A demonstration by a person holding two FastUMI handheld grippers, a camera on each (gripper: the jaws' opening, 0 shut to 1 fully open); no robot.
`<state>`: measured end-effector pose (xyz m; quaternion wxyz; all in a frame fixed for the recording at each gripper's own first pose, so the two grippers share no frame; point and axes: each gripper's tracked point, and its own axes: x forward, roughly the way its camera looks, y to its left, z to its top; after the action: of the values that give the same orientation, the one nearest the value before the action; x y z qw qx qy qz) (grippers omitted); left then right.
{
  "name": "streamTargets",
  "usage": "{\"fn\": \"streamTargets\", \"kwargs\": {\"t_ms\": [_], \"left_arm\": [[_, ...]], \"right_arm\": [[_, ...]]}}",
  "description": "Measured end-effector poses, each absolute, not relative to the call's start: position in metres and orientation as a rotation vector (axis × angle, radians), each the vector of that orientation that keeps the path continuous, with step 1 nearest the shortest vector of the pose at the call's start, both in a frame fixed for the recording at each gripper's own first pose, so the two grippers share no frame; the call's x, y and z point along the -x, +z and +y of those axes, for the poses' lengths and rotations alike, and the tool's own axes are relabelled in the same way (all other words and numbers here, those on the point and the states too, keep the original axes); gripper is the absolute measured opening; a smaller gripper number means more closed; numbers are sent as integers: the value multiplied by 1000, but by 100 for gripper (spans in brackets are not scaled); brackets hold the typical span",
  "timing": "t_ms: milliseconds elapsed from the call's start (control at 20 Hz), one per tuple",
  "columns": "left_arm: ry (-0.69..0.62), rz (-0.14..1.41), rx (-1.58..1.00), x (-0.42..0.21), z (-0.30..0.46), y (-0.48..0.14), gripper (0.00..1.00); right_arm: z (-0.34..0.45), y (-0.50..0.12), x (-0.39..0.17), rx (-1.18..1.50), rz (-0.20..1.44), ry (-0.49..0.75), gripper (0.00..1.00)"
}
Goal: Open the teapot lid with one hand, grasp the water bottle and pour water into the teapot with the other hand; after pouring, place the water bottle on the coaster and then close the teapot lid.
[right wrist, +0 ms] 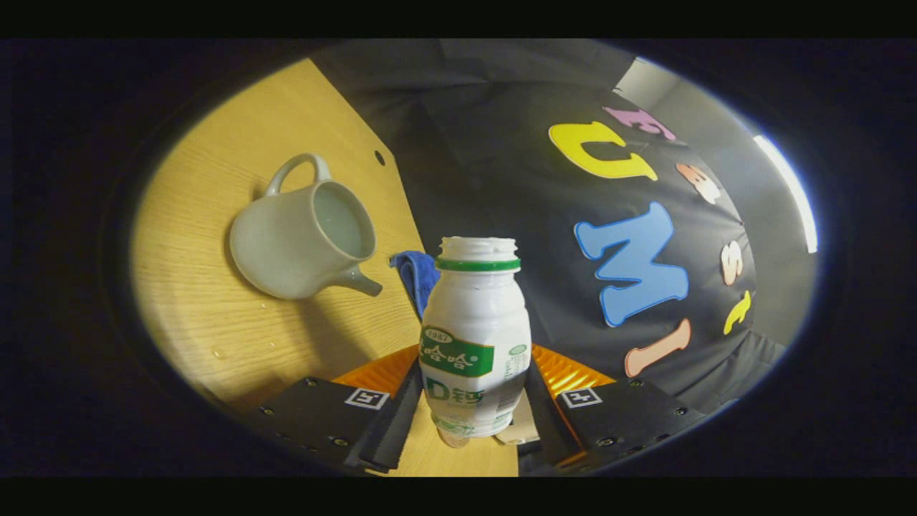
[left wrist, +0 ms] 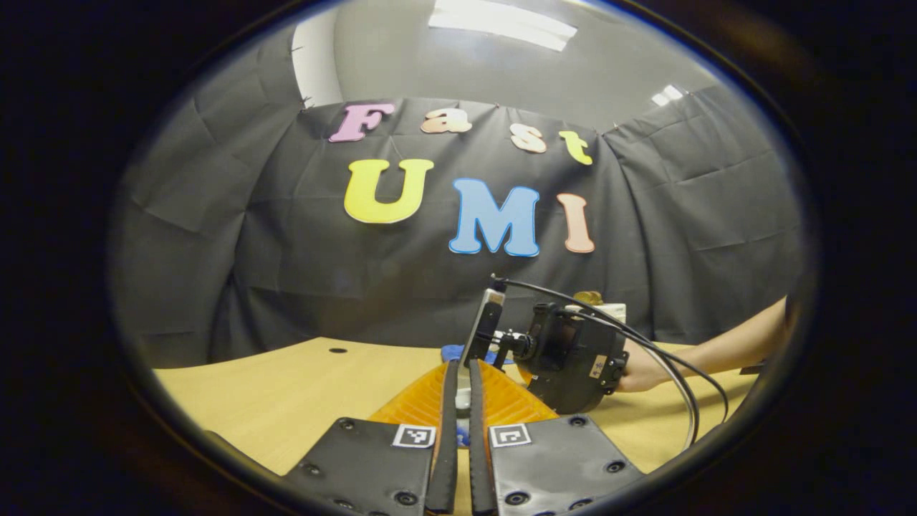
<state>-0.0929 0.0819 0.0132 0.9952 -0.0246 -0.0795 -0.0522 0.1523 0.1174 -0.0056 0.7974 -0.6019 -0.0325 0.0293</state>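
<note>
In the right gripper view, the right gripper [right wrist: 476, 423] holds a white plastic drink bottle [right wrist: 476, 337] between its two fingers, which press on the lower body from both sides. The bottle carries a green label and a green ring below its neck; its mouth is uncapped. The whole view is rolled to one side, so the wooden tabletop [right wrist: 215, 315] stands as a slanted plane on the left. On it sits a pale celadon teapot [right wrist: 301, 240] with a loop handle and a short spout pointing toward the bottle; its top is open and the inside shows. The bottle's mouth is near the spout but apart from it. A blue cloth [right wrist: 419, 276] lies just behind the bottle's shoulder, next to the spout. A few drops of water dot the tabletop below the teapot.

In the left gripper view, the left gripper [left wrist: 458, 408] has its fingers nearly together, a small pale thing [left wrist: 463, 398] showing in the narrow gap between them; what it is cannot be told. Farther off, the right gripper [left wrist: 573, 358] is seen from behind, held by a hand [left wrist: 641, 373] with a bare forearm reaching in from the right, black cables looping from it. A strip of the blue cloth [left wrist: 455, 352] shows beyond the fingers.
</note>
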Motion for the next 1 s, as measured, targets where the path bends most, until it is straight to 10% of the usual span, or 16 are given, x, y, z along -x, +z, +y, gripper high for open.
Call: {"fn": "streamTargets", "kwargs": {"t_ms": [1000], "left_arm": [[-94,-164,54,93,88,14,13]], "right_arm": [[139,6,-153,1668,-201,67,72]]}}
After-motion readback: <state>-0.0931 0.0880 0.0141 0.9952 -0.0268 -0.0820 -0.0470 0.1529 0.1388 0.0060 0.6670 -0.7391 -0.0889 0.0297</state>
